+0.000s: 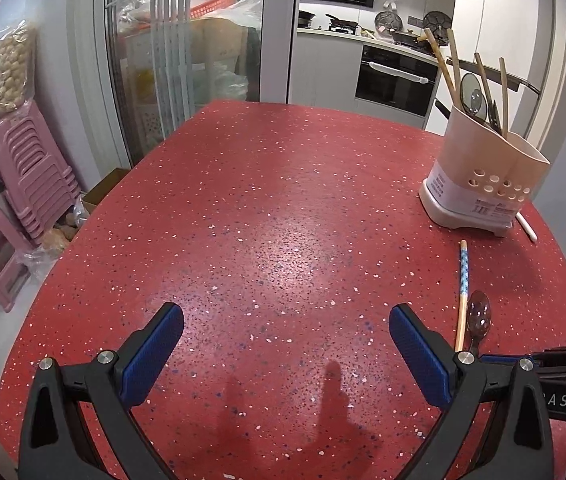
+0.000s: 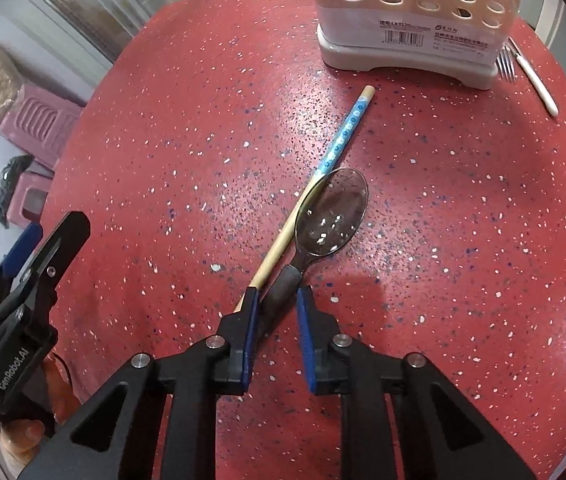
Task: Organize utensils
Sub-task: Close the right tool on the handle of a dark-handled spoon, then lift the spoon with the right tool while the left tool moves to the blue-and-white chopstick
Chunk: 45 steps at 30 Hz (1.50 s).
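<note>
Right tool (image 2: 277,294): points steeply down at the tabletop (image 2: 163,140), jaws narrowed around the dark handle of the spoon (image 2: 333,214). The right pad appears to touch the handle; a sliver of gap may remain at the left pad, so I cannot say the clamp is firm. No earlier view is on hand. The spoon lies flat, bowl up, directly ahead of the fingertips.

Chopstick (image 2: 323,172): lies just left of the spoon, its bare end passing beside or under the left finger. Contact cannot be settled.

Left tool (image 1: 285,332): jaws wide apart, nothing between them, hovering over bare tabletop well left of the spoon.

Holder (image 2: 411,28): stands ahead of the right tool, beyond the chopstick's tip, already carrying several utensils. A fork (image 2: 523,68) lies at its right corner.

Assessment: the step in hand is securing the spoon. Recommended practice:
- Close fully on the handle alone; keep the chopstick outside the left pad.
- Lift straight up before travelling, so the bowl clears the chopstick.
- Tip the spoon handle-up or handle-down consistently, and enter a free compartment vertically.

Risk: a thin, smooth handle may pivot in the pads.
</note>
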{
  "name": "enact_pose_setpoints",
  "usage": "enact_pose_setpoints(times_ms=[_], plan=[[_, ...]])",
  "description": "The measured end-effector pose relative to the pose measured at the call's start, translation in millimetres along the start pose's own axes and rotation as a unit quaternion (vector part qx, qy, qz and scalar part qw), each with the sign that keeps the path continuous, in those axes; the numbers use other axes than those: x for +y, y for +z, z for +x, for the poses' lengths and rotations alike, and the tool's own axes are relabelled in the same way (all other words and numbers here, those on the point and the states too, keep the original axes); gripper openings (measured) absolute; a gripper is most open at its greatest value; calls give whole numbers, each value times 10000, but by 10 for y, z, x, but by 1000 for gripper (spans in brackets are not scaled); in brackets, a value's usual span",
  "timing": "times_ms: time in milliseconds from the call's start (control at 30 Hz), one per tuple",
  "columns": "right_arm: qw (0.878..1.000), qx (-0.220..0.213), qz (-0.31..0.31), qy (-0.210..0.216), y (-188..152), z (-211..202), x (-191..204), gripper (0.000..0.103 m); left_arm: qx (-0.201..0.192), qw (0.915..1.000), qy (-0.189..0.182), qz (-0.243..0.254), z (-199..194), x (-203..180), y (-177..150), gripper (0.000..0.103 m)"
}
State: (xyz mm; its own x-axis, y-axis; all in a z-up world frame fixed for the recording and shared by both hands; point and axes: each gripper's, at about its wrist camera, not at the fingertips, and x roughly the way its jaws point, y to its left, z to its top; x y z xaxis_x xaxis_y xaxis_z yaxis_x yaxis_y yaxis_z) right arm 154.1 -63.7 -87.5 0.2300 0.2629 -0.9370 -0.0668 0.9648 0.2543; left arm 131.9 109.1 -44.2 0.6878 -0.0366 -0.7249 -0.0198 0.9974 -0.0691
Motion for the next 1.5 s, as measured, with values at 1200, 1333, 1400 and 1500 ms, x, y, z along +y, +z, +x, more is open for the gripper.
enact_pose_setpoints(times_ms=[1200,1333,1400,1500], plan=[[9902,294,-974,-962,-12,-220,-561,35,464,9958,-243,757,137,-419,70,103],[9888,220,-1084,-1000,-41,-186,-404,25,554,9934,-307,961,171,-542,95,103],[9904,168,-1042,-889,-59,-195,-423,12,590,9922,-338,1041,183,-613,110,103],[9916,48,-1063,-729,-88,-225,-507,12,664,9898,-345,1216,225,-787,141,103]])
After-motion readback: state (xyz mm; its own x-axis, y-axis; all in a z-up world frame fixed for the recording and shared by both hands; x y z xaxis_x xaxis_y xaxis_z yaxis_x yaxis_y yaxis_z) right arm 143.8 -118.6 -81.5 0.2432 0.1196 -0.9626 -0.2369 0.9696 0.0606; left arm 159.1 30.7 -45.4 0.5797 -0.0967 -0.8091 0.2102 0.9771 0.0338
